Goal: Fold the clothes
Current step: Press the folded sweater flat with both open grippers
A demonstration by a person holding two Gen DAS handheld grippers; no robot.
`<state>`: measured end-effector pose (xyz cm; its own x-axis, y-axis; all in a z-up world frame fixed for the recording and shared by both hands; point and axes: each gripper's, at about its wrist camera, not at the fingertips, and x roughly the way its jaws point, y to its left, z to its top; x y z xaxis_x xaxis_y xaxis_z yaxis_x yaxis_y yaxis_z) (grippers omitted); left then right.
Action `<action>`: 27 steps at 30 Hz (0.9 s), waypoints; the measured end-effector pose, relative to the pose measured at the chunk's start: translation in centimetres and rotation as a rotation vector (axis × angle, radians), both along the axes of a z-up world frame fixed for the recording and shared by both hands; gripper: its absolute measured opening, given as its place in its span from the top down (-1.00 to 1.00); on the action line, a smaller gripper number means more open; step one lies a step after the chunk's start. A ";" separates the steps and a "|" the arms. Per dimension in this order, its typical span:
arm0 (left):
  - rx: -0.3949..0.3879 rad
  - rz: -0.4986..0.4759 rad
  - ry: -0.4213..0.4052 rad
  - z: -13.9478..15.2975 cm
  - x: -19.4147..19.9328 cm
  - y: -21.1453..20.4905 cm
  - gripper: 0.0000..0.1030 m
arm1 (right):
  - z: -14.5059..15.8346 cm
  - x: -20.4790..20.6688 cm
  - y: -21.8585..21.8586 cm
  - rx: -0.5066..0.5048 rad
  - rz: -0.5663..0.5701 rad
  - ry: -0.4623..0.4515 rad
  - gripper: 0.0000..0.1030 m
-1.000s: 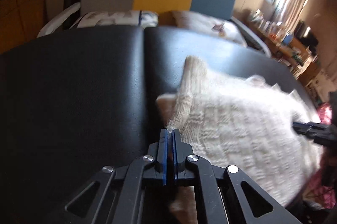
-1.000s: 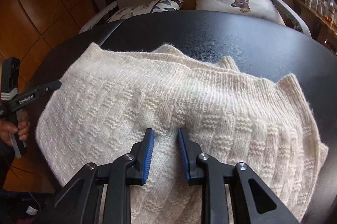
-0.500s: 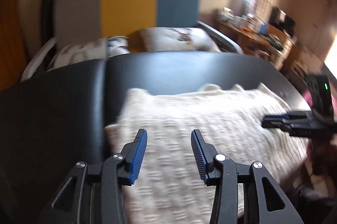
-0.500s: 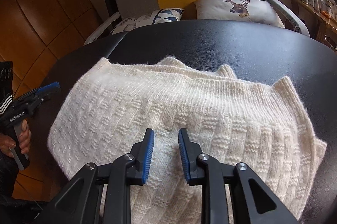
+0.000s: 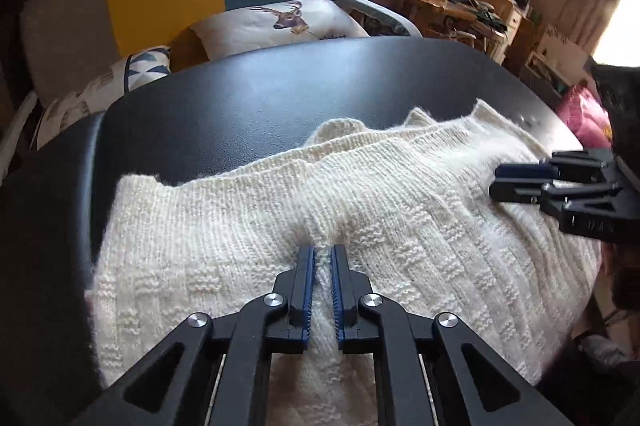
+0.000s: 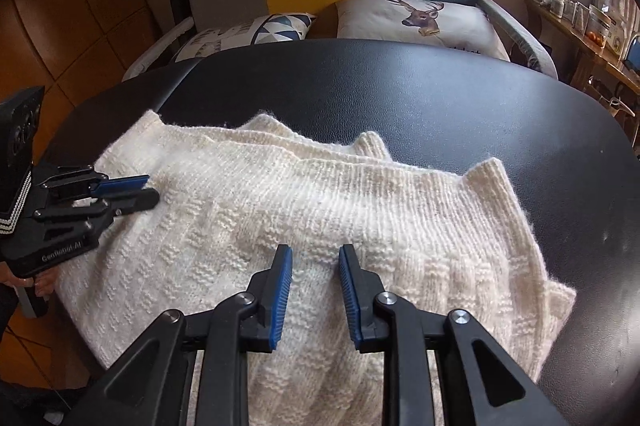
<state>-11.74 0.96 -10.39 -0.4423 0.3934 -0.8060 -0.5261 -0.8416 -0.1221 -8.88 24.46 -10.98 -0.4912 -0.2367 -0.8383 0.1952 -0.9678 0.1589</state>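
Biggest thing in both views is the black padded table (image 6: 400,97), with the cream knit sweater (image 6: 320,209) spread across its near half, filling the lower middle of each frame. It's lying in layers: several ribbed edges stack up along its far side, so it's at least partly folded over on itself. Whether that's a fold halfway through or a finished bundle getting a last tidy, I can't call from here.

My worry is the near side. The sweater runs off the bottom of both frames, so I can't see how much of it hangs past the table rim. If a lot does, a tug toward me could drag the whole stack off.

Next risk is the knit itself. It's loose and fuzzy, and from the look of it any pull on just the top layer will slide that layer over the ones below and skew those stacked edges.

Left gripper (image 5: 322,254), lower centre of its own view: jaws nearly closed, and a little ridge of knit is pinched up between them. That looks like a top-layer-only grab, exactly the skew risk above.

Right gripper (image 6: 315,258), lower centre of its view: jaws parted, holding nothing, tips right over the fabric. Those ribbed blue pads (image 6: 282,294) could snag a loop.
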 end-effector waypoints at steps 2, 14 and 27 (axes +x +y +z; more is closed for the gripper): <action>0.014 0.033 0.054 0.5 0.2 0.1 0.87 | 0.0 -0.2 -0.1 0.000 -0.002 0.005 0.53; 0.054 0.139 0.011 -2.3 -0.2 1.0 0.87 | -2.2 -2.3 0.4 -0.057 -0.072 -0.013 0.51; 0.117 0.184 -0.033 -0.3 3.9 -0.6 0.69 | -1.6 1.4 2.1 -0.154 -0.068 -0.028 0.51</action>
